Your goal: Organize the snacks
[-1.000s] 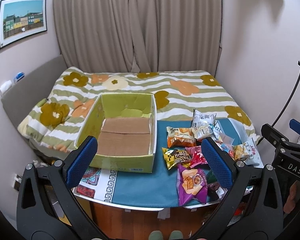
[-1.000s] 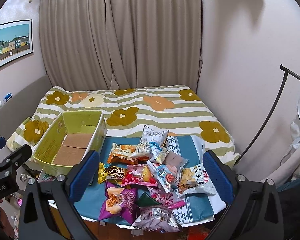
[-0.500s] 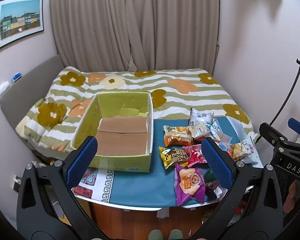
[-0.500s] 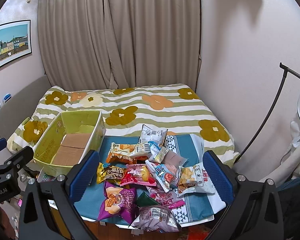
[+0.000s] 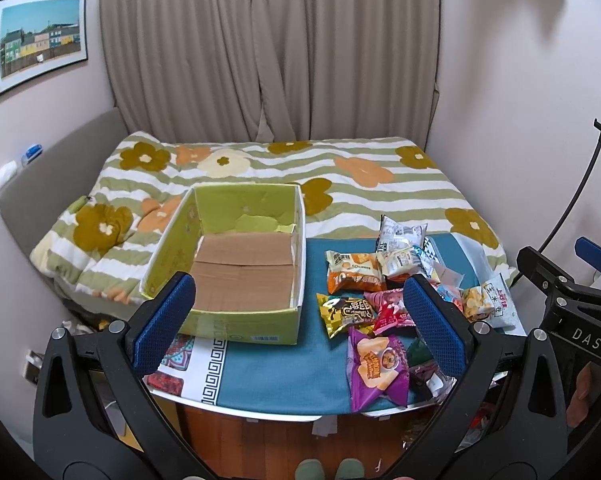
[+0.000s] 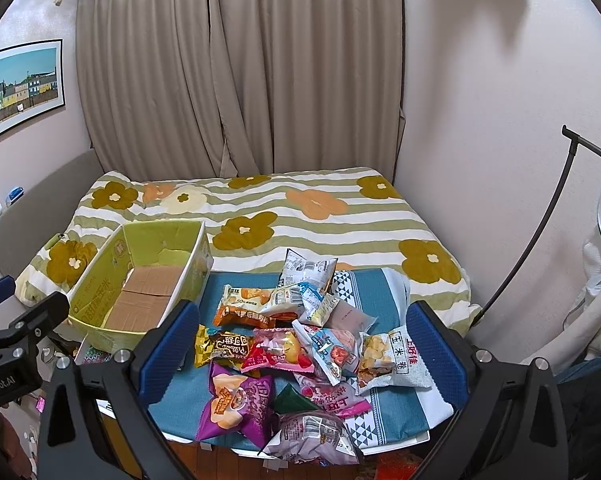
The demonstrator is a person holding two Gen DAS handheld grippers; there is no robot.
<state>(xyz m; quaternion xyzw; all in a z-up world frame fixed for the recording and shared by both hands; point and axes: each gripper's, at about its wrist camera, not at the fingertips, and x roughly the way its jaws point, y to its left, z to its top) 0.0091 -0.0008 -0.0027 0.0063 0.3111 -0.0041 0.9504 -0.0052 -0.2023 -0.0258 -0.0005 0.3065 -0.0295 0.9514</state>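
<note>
While both grippers hang spread wide and empty, one green box (image 5: 236, 264) sits left on the table (image 5: 284, 376).
Right of it lies one heap of about twelve snack packets (image 6: 300, 344); left gripper (image 5: 300, 320), right gripper (image 6: 300, 344).

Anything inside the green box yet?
No snacks: the green box shows only brown cardboard flaps on its floor. The strip behind its near wall is hidden.

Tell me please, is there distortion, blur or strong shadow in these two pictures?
Left wrist view: fisheye bends the walls, dark corners; the green box is sharp. Right wrist view: same curving; soft shadows on the right wall; snack packets sharp, slight glare on foil.
</note>
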